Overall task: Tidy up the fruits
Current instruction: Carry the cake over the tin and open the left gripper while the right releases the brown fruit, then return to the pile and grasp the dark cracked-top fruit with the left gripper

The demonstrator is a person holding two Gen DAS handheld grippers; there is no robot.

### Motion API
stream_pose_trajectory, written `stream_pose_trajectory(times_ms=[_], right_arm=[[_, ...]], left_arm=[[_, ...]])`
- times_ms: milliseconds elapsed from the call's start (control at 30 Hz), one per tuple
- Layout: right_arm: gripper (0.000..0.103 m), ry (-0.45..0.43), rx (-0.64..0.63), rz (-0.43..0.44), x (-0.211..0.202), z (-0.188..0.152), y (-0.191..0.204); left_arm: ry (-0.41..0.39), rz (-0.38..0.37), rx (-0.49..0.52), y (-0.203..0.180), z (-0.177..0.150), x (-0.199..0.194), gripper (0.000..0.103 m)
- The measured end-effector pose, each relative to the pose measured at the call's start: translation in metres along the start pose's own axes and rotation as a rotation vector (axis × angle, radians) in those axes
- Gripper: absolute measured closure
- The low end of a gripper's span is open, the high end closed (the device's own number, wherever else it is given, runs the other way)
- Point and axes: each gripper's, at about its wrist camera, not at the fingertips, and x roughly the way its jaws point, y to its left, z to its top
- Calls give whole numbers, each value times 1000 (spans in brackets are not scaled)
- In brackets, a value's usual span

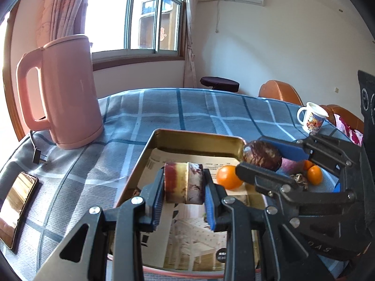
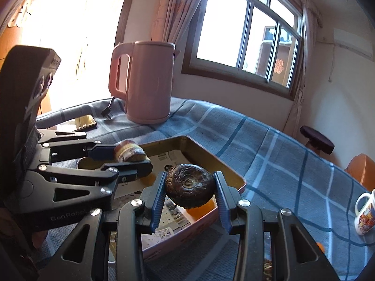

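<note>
My left gripper point(image 1: 184, 175) is shut on a striped chunk of fruit point(image 1: 182, 187), purple, yellow and speckled white, held over the gold tin tray point(image 1: 194, 138). My right gripper point(image 2: 190, 175) is shut on a dark, wrinkled round fruit point(image 2: 189, 187) above the tray's right rim point(image 2: 211, 157). An orange point(image 1: 228, 176) lies in the paper-lined tray, partly hidden under the dark fruit point(image 1: 261, 155). Each view shows the other gripper too: the right gripper point(image 1: 252, 152) at the right, the left gripper point(image 2: 132, 158) at the left with its chunk point(image 2: 130, 153).
A pink kettle point(image 1: 68, 89) stands at the back left with its plug point(image 1: 38, 158) beside it, and a phone point(image 1: 16, 206) lies at the left edge. Small oranges point(image 1: 314, 174) and a purple fruit point(image 1: 290, 166) sit right of the tray. A printed mug point(image 1: 313, 118) stands far right.
</note>
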Motion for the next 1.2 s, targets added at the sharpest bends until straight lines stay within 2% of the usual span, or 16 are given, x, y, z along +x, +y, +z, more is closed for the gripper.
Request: stream_pose_trajectory(times_ms=[367, 533, 600, 633, 667, 700, 733, 867, 967, 1033, 1100, 1200], right_arm=[[61, 125, 38, 40, 32, -5, 5], [61, 174, 21, 48, 41, -7, 9], [58, 176, 20, 53, 41, -7, 9], [51, 172, 21, 55, 40, -7, 9], [46, 163, 26, 42, 39, -7, 8], [45, 149, 35, 25, 34, -7, 6], [45, 142, 40, 20, 30, -8, 4], [45, 93, 68, -47, -3, -17, -16], [41, 60, 126, -116, -33, -29, -46], [36, 46, 177, -186, -52, -40, -71], [35, 47, 231, -272, -69, -53, -95], [35, 62, 298, -344, -82, -69, -121]], left_arm=[[74, 2, -16, 10, -1, 12, 71], [75, 19, -9, 9, -1, 12, 70], [74, 27, 0, 8, -1, 12, 68], [64, 38, 2, 7, -1, 9, 61], [55, 46, -2, 7, -1, 8, 56], [37, 54, -16, 9, -1, 4, 46], [12, 52, -36, 10, -1, -1, 40], [-34, 40, -44, 2, 2, -12, 38], [-56, 4, -29, -16, 6, -17, 30], [-65, -21, 15, -37, 7, -18, 30], [-58, -44, 47, -54, 8, -15, 30], [-38, -89, 103, -83, 7, -9, 30]])
